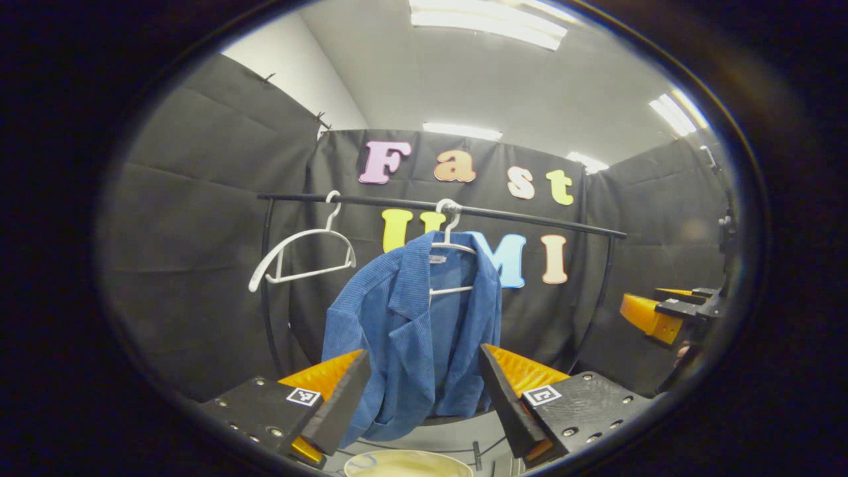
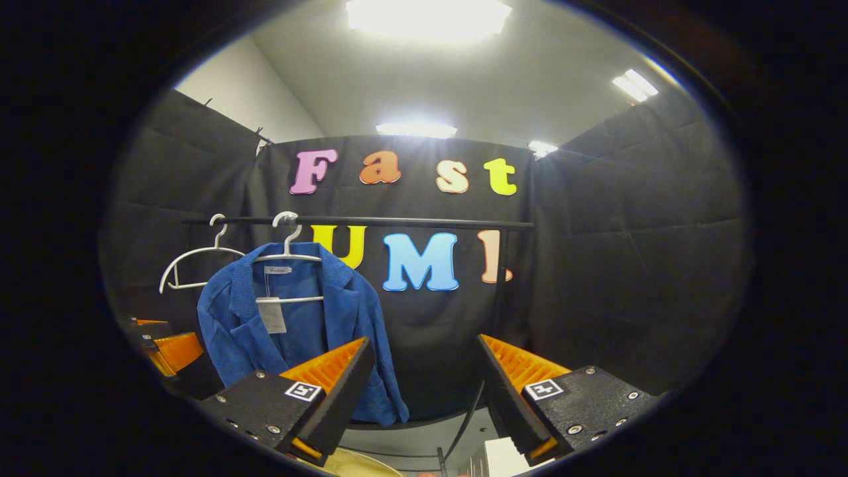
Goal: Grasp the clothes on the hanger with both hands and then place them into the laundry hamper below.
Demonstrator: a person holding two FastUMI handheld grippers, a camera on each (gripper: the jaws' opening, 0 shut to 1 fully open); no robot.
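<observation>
Laundry hamper (image 1: pixel 407 464) cropped at bottom edge
</observation>
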